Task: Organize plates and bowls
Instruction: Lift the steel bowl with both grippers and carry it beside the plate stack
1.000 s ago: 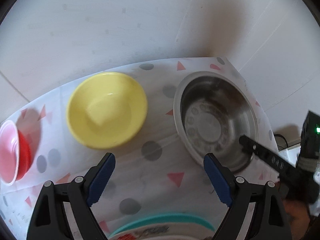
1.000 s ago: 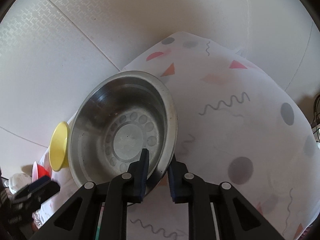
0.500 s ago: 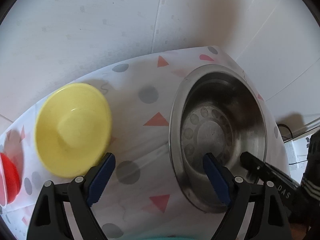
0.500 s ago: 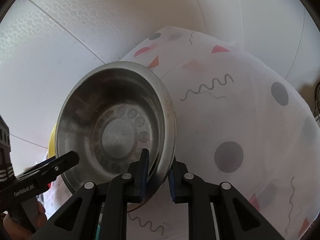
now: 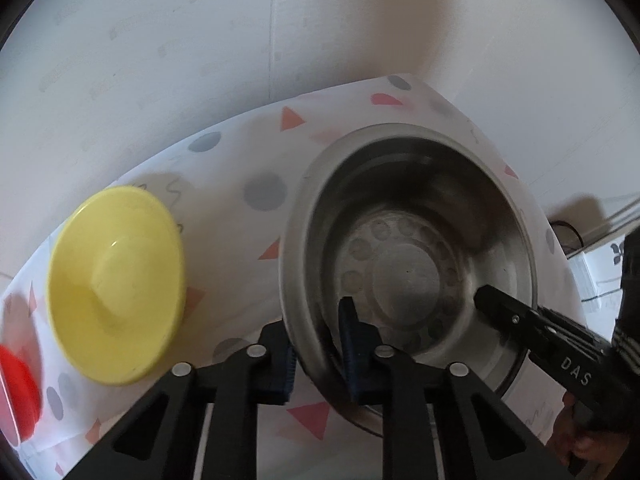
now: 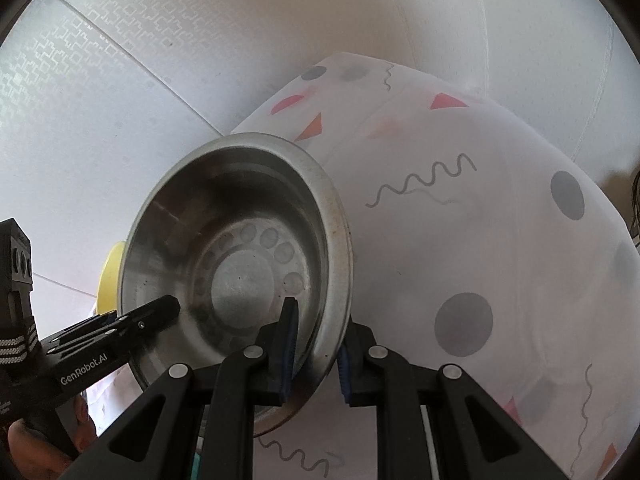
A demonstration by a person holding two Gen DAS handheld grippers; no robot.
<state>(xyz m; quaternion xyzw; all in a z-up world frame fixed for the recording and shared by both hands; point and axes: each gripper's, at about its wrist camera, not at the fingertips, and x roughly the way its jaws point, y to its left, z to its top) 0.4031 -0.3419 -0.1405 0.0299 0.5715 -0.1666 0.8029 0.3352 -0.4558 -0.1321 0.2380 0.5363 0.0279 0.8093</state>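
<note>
Steel bowl (image 5: 408, 264) rim pinched by closing left claw (image 5: 318, 354) and clamped right claw (image 6: 316, 354).

Steel bowl (image 5: 408, 240) — brushed metal, dull sheen, embossed base; yellow bowl (image 5: 116, 284) — smooth glossy plastic; printed tablecloth (image 6: 480, 240) — thin, matt, slightly translucent.

"DAS" is printed in white on the right hand-held gripper (image 5: 490, 300); "GenRobot.AI" on the left hand-held gripper (image 6: 168, 308).
</note>
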